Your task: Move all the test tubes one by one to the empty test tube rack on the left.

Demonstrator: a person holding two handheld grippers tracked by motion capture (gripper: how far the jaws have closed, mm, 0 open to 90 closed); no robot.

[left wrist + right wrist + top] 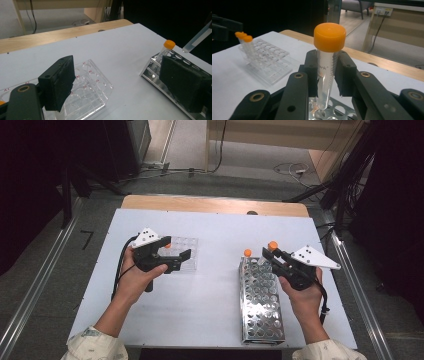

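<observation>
On the left of the white counter (210, 295), the left claw (176, 260) hangs just over a clear plastic rack (182, 252). Its two black jaws stand wide apart and hold nothing. A few tubes with orange caps (244, 37) already stand at one edge of that clear rack. Going right, a shiny metal rack (260, 302) full of round holes lies on the counter, and one tube with an orange cap (247, 253) stands in it near the far end. At the right, the right claw (274, 256) is squeezed tight on a clear tube (325, 72) with a big orange cap (329, 37). The jaws pinch the tube just under the cap. The tube stands straight up, and its pointy tip hangs right above the holes of the metal rack, so it looks like it is out of its hole. I think the job is to carry this tube over to the clear rack. Things could go wrong here. The tube is smooth, so it could slip down if the squeeze gets loose. If the hand moves sideways too low, the tip could bump the metal rack or knock the other tube. The open left claw is close to the clear rack and could get in the way.
</observation>
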